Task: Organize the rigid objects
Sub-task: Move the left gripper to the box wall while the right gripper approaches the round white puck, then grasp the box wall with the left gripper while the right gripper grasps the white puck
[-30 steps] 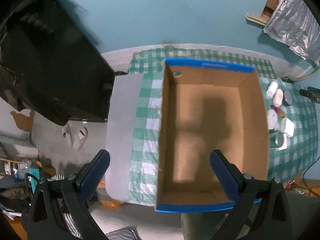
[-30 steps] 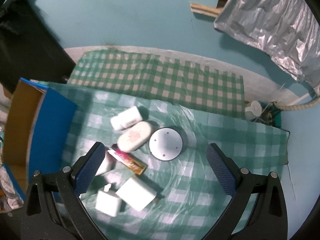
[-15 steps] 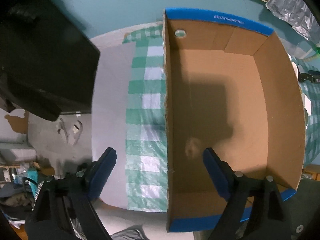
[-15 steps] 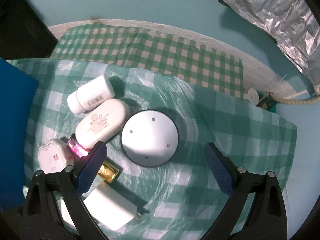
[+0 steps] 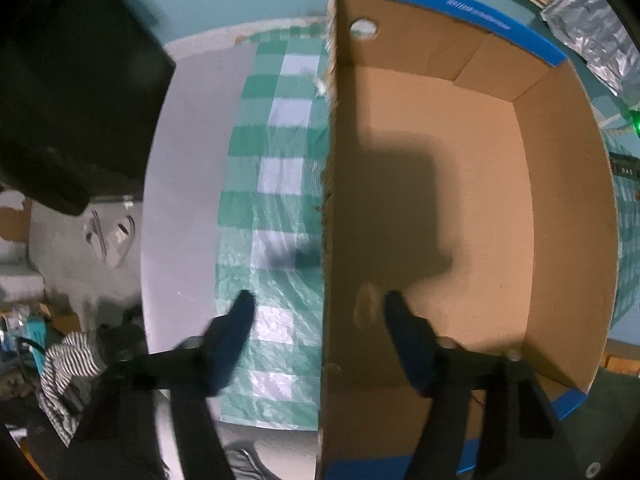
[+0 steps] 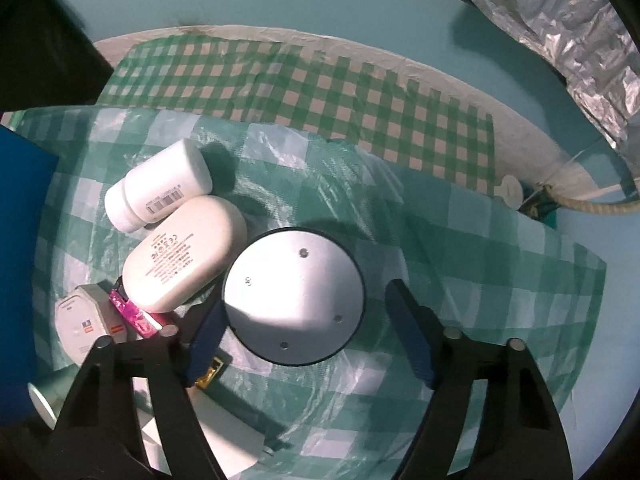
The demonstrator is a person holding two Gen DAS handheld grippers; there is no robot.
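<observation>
Item: round white disc (image 6: 294, 296), lying flat on the bench beside the cardboard box (image 5: 440, 208); my right gripper (image 6: 308, 344) stood with fingers apart around it, ready to grasp. Left gripper (image 5: 320, 320), fingers apart, straddled the box's near wall, I judged to steady it.

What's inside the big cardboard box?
Nothing that shows: the cardboard box has only bare brown floor and a dark shadow. The near corner is hidden behind the left gripper, whose fingers straddle the box's left wall.
</observation>
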